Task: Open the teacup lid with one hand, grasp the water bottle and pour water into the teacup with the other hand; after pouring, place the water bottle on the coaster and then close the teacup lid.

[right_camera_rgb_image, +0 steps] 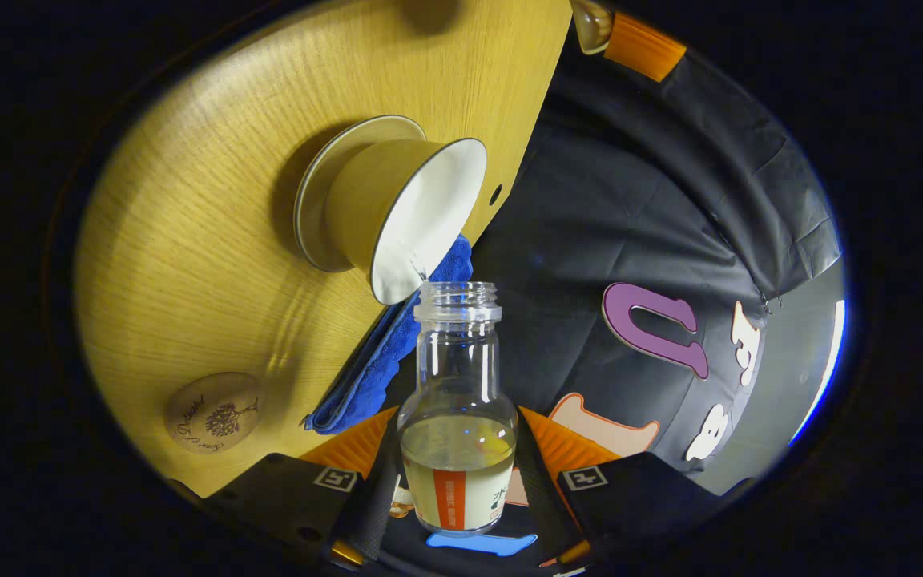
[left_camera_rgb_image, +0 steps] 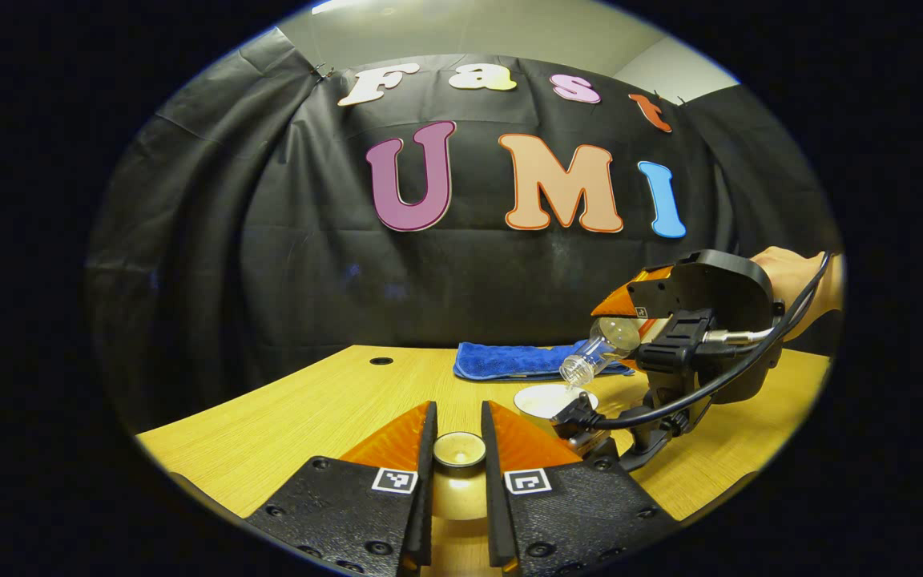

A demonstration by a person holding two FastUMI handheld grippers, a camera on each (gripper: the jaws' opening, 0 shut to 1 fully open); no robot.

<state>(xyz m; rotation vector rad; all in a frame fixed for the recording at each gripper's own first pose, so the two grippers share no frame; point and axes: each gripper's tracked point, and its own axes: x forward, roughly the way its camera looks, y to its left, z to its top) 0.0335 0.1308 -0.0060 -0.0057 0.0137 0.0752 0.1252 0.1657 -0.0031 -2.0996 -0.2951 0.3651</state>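
On the counter (right_camera_rgb_image: pixel 189 240) stands one teacup (right_camera_rgb_image: pixel 397 216) on its one saucer (right_camera_rgb_image: pixel 313 200), with one blue cloth (left_camera_rgb_image: pixel 509 361) beyond and one coaster (right_camera_rgb_image: pixel 213 413) nearby. The right gripper (right_camera_rgb_image: pixel 461 481) has its jaws clamped on the one water bottle (right_camera_rgb_image: pixel 457 401), tilted mouth-first over the cup's rim. If the tilt steepens or the mouth drifts off the rim, water likely spills onto the counter. The left gripper (left_camera_rgb_image: pixel 459 449) has its jaws clamped on the one teacup lid (left_camera_rgb_image: pixel 459 449), held aloft; a slackened hold would drop it.
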